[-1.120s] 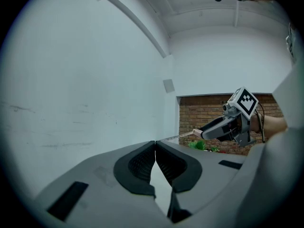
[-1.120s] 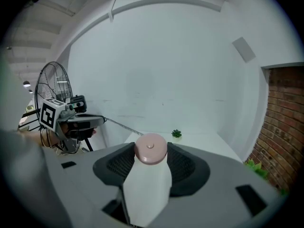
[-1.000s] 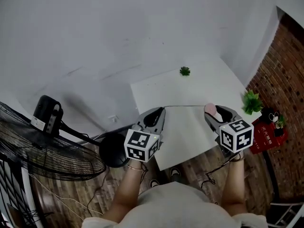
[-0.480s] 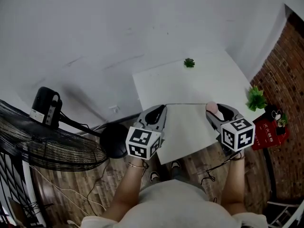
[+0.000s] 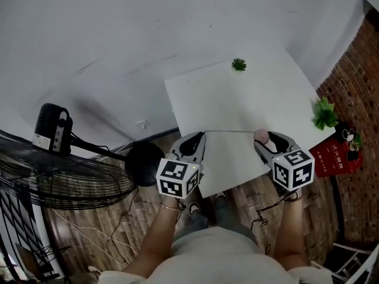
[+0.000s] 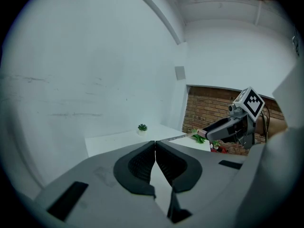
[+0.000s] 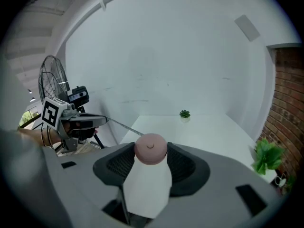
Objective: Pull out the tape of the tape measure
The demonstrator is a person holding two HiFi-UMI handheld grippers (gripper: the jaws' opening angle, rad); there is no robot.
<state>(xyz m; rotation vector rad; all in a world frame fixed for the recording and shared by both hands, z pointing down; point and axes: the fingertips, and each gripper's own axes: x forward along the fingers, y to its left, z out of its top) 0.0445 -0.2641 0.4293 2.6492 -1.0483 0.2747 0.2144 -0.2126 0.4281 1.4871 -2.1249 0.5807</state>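
Head view: left gripper point(image 5: 202, 136) tight on tape point(image 5: 231, 131); right gripper point(image 5: 270, 139) on case point(image 5: 262, 136) (table point(image 5: 237, 99) edge)

End of tape point(image 5: 231, 131) hidden btwn left gripper's point(image 6: 155, 144) pressed-together jaws; markings too small to read. In head view, tape measure point(image 5: 261, 136) mostly hidden w/in right gripper point(image 5: 270, 141). Floor fan point(image 5: 65, 179) cut off at left edge.

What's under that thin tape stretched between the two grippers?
Only bare white table, going by the head view. The tape ends inside the left gripper's shut jaws, which cover its tip, so that part can't be seen.
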